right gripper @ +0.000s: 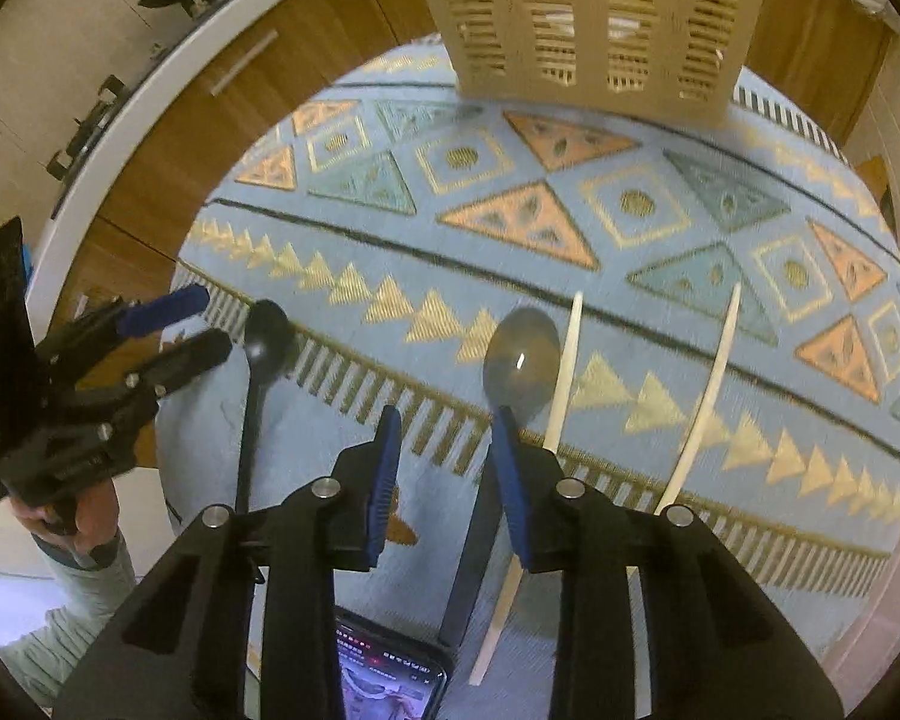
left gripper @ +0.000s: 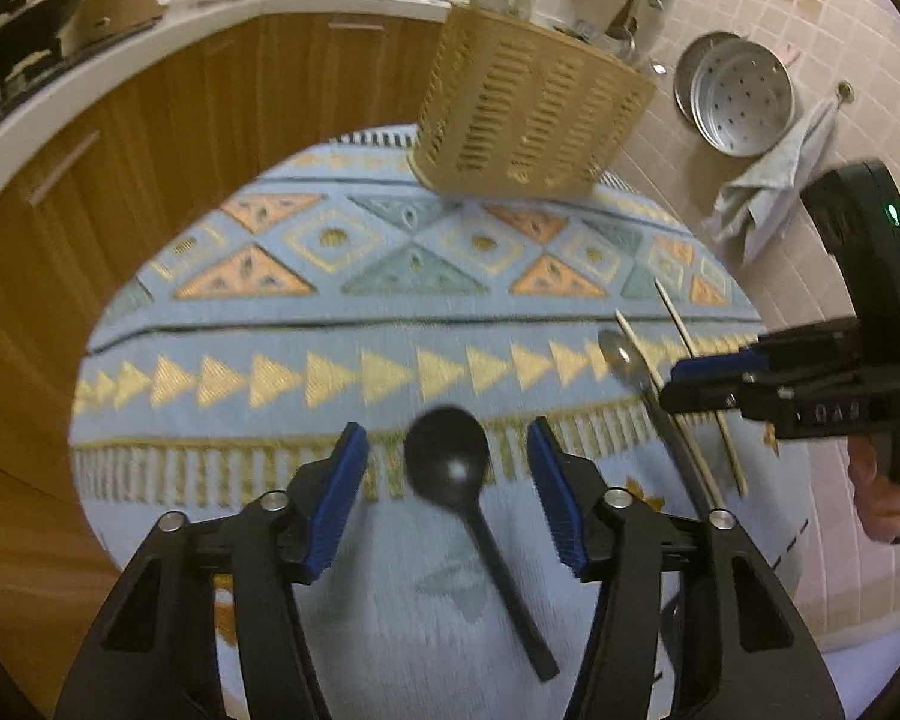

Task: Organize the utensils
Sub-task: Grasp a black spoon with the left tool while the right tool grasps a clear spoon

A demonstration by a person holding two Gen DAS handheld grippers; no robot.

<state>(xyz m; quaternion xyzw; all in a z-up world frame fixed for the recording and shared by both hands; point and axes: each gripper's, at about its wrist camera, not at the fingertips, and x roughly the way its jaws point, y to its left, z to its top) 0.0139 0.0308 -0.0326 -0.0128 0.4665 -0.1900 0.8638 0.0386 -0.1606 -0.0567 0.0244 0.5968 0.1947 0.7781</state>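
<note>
Closing on the black spoon (left gripper: 447,456) cleanly is the left gripper's (left gripper: 447,480) job here, as I read it: its blue-padded fingers (left gripper: 345,498) stand about half open either side of the bowl, gripping nothing. The bowl is broad and rounded, so a better bite would be lower, on the slim straight handle, with the pads square across it. The spoon looks like smooth matte plastic, light and prone to skid on the cloth.

Further right, the metal spoon (right gripper: 521,360) lies on the same patterned cloth (right gripper: 630,252), its polished oval bowl catching a glint. The right gripper (right gripper: 450,462) hangs over its dark handle with the fingers (right gripper: 513,480) narrowed to a small gap, nothing pinched between them; whether the right pad touches the spoon I cannot tell. It should centre over the handle before closing, since hard metal slips easily.

Just beside the spoon lie two pale chopsticks (right gripper: 699,396), thin, tapered sticks, well apart from each other. At the far edge of the round counter (right gripper: 180,504) stands the beige slatted utensil holder (right gripper: 600,18), stiff plastic with ribbed openings, the likely destination. A phone (right gripper: 390,678) sits at the near edge.
</note>
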